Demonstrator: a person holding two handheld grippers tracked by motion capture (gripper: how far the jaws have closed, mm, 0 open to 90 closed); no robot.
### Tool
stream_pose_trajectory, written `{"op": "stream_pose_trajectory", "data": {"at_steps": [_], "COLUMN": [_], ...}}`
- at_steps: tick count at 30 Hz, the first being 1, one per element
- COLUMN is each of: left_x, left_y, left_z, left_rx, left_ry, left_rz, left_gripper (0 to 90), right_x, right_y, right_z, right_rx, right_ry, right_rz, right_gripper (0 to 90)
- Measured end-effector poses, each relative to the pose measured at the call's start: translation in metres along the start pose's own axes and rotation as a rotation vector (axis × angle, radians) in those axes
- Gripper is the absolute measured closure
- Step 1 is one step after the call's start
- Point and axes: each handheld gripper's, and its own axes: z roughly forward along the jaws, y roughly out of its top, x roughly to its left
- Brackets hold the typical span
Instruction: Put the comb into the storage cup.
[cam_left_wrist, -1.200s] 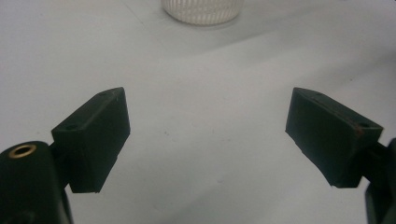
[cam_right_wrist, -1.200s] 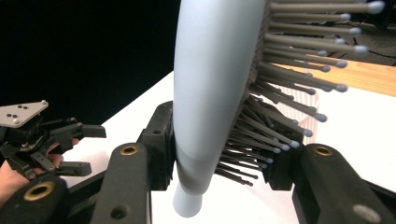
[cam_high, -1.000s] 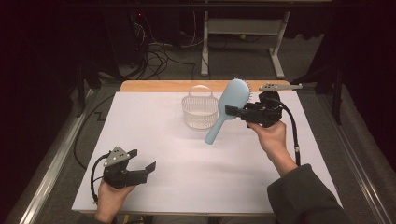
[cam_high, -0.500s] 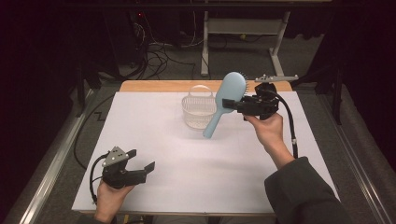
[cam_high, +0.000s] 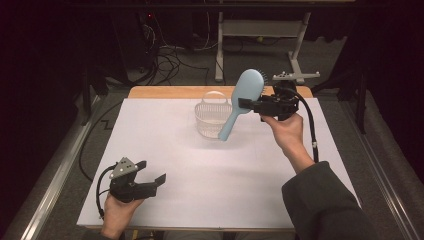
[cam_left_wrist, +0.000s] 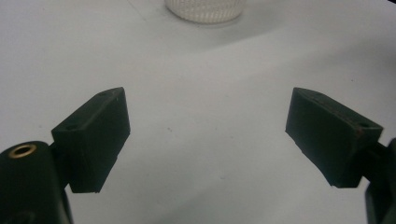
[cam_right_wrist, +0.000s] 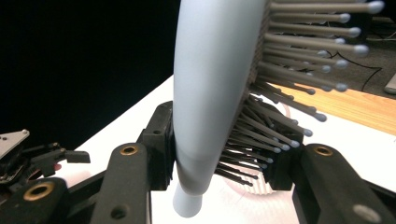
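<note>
My right gripper is shut on a light blue hairbrush, held in the air over the right side of a small white mesh basket at the back of the table. The brush stands nearly upright, head up, handle tip down beside the basket's rim. In the right gripper view the jaws clamp the hairbrush at the base of its head, one on the smooth back, one on the bristles. My left gripper rests open near the front left edge, with bare white table between its fingers. The basket lies far ahead of it.
A white sheet covers the table, with a strip of wood showing along the back edge. Beyond the table lie floor cables and a white desk frame. The right forearm in a dark sleeve crosses the table's front right.
The right gripper has lifted and swung the hairbrush from lying slanted beside the basket to nearly upright over the basket's right side. The left gripper has stayed put.
</note>
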Motion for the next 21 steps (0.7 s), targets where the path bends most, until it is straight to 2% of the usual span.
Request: {"op": "stream_pose_trajectory", "data": {"at_steps": [21], "left_x": [0.001], "left_y": [-0.001], "left_z": [0.001], "left_rx": [0.005], "left_ry": [-0.003], "left_rz": [-0.007], "left_gripper": [12.9], "right_x": [-0.008], "right_y": [0.015], "right_z": [0.006], "right_rx": [-0.015], "right_ry": [-0.044], "right_rz": [0.015], "right_gripper": [54.4]}}
